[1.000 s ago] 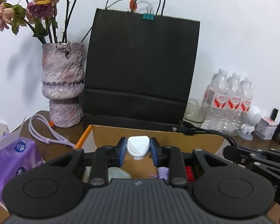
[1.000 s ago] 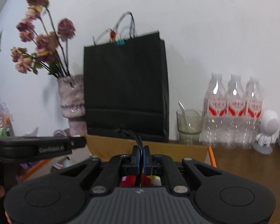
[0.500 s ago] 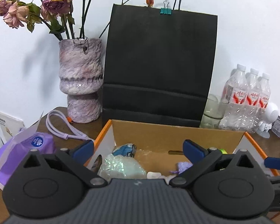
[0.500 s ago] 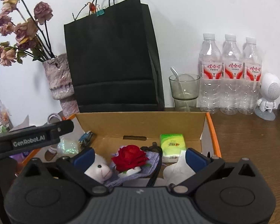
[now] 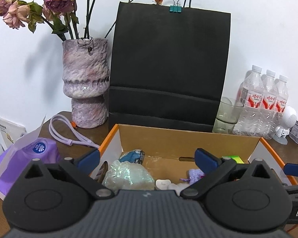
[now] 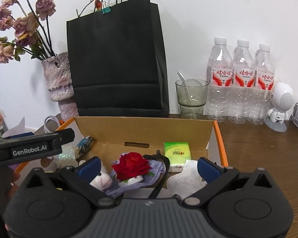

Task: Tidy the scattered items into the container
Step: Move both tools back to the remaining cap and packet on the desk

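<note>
An open cardboard box (image 5: 168, 140) (image 6: 145, 127) with orange edges sits on the wooden table. Inside it lie a shiny pale pouch (image 5: 127, 174), a small white case (image 5: 162, 183), a blue packet (image 5: 133, 155), a red rose (image 6: 131, 164), a green tissue pack (image 6: 176, 148), a black cable (image 6: 161, 176), a crumpled white tissue (image 6: 186, 176) and a small white plush (image 6: 101, 180). My left gripper (image 5: 147, 158) hovers over the box's near left part, jaws wide open and empty. My right gripper (image 6: 148, 166) hangs over the near right part, also open and empty.
Behind the box stand a black paper bag (image 5: 168, 69), a mottled vase (image 5: 85, 83) with dried roses, a glass (image 6: 191, 97) with a spoon, three water bottles (image 6: 240, 81) and a white robot figure (image 6: 281, 105). A purple tissue pack (image 5: 25, 158) and lilac cable (image 5: 69, 132) lie left.
Both grippers opened wide. The left one let go of the small white case and the right one let go of the black cable; both things now lie in the box.
</note>
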{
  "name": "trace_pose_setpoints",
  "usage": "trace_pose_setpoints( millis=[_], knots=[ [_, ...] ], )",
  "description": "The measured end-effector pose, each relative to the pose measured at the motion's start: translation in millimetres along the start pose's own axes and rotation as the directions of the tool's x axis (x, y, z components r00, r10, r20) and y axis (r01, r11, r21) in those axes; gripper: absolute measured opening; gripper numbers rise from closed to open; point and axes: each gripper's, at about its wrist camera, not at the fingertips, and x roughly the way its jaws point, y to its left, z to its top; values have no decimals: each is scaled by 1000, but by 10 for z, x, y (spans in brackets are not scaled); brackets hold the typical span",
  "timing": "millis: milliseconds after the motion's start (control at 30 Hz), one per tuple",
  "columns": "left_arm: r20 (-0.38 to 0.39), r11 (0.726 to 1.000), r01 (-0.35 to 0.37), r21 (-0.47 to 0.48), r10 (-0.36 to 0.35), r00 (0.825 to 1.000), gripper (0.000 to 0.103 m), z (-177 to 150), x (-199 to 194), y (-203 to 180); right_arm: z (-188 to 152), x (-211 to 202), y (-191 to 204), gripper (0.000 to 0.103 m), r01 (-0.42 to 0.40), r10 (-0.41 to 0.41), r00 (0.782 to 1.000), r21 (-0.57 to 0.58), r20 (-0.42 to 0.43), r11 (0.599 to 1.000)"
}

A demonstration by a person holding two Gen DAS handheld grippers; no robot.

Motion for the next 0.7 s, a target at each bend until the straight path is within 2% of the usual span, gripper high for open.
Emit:
trace_pose_setpoints(
  millis=[200,433,700],
  knots=[
    [15,1000,5,-20,-4,1000,103,28,-153,3,41,-92,16,103,3,-3,1000,-10,23,1000],
    [33,996,50,-70,-48,998,103,26,-536,66,53,-514,26,103,4,-1,996,-31,94,1000],
    [57,996,78,-34,-76,995,103,-61,-1017,49,-187,-984,-1,103,24,-20,994,-45,108,999]
  ],
)
